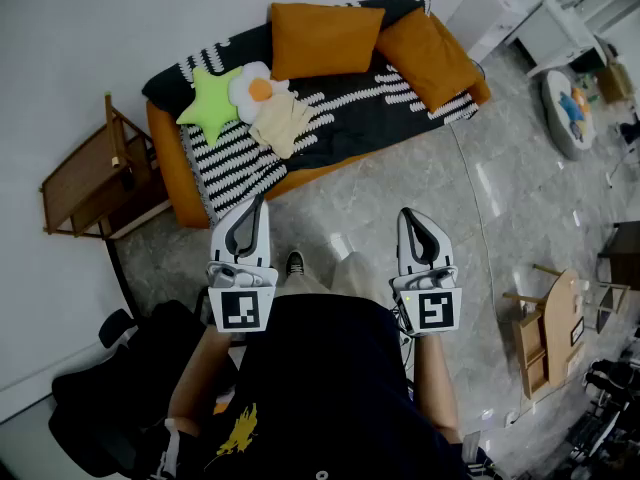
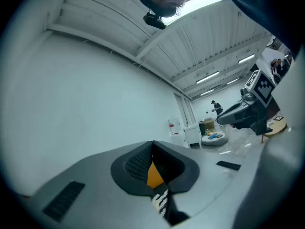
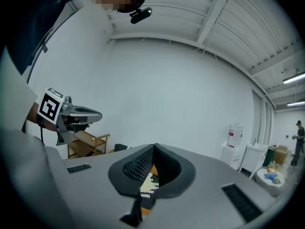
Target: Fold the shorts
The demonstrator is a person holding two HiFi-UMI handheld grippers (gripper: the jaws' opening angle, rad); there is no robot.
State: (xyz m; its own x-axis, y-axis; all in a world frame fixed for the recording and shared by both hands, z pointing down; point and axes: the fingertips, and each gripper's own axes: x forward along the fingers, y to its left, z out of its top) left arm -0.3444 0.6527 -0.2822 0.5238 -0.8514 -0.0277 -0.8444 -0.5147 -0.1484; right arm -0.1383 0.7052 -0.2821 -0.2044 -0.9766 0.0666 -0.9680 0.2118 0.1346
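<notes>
My left gripper (image 1: 256,213) and right gripper (image 1: 410,220) point level in front of my waist, both jaws clenched tight on nothing. Farther ahead, cream shorts (image 1: 286,123) lie crumpled on the sofa (image 1: 165,158), just beside the egg cushion (image 1: 258,88).

Glossy stone-look floor (image 1: 400,183), wooden shelf (image 1: 90,183), knitted sofa throw (image 1: 340,108) (soft cloth shorts (image 1: 283,120))

Left tool (image 1: 261,202), right tool (image 1: 406,213), both closed, cream shorts (image 1: 287,120) on striped sofa (image 1: 232,163)

Light: bright, even, from ceiling strips (image 2: 202,3)
Glare: streaks on floor (image 1: 487,190) right of sofa (image 1: 168,166)
Edges: fisheye bend, dark corners
</notes>
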